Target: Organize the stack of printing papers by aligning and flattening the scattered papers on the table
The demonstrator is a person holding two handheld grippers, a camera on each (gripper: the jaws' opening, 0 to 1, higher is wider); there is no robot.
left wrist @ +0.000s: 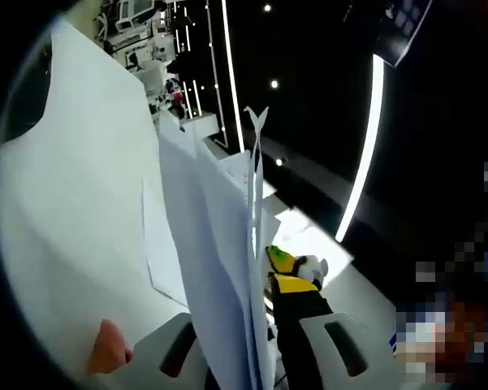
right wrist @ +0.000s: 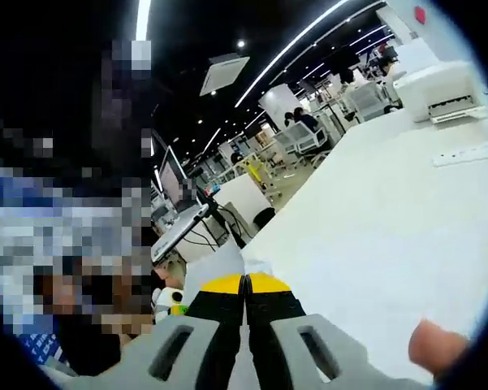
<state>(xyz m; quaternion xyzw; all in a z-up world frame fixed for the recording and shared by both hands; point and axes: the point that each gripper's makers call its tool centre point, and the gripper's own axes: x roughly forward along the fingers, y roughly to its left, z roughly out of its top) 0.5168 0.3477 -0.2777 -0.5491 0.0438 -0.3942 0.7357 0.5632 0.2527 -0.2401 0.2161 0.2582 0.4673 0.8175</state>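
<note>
Gripping paper stack [left wrist: 219, 268] edge-on, both claws; no legible txt.

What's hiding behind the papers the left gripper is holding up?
Behind the upright papers the right gripper peeks out with its yellow tips, over the white table. More sheets lie flat farther back. The papers cover the rest of that gripper and the table behind them.

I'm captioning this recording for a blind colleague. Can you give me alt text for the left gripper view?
The left gripper is shut on a sheaf of white papers, held on edge above a white table. The right gripper's yellow-tipped jaws grip the sheaf's far side.
</note>
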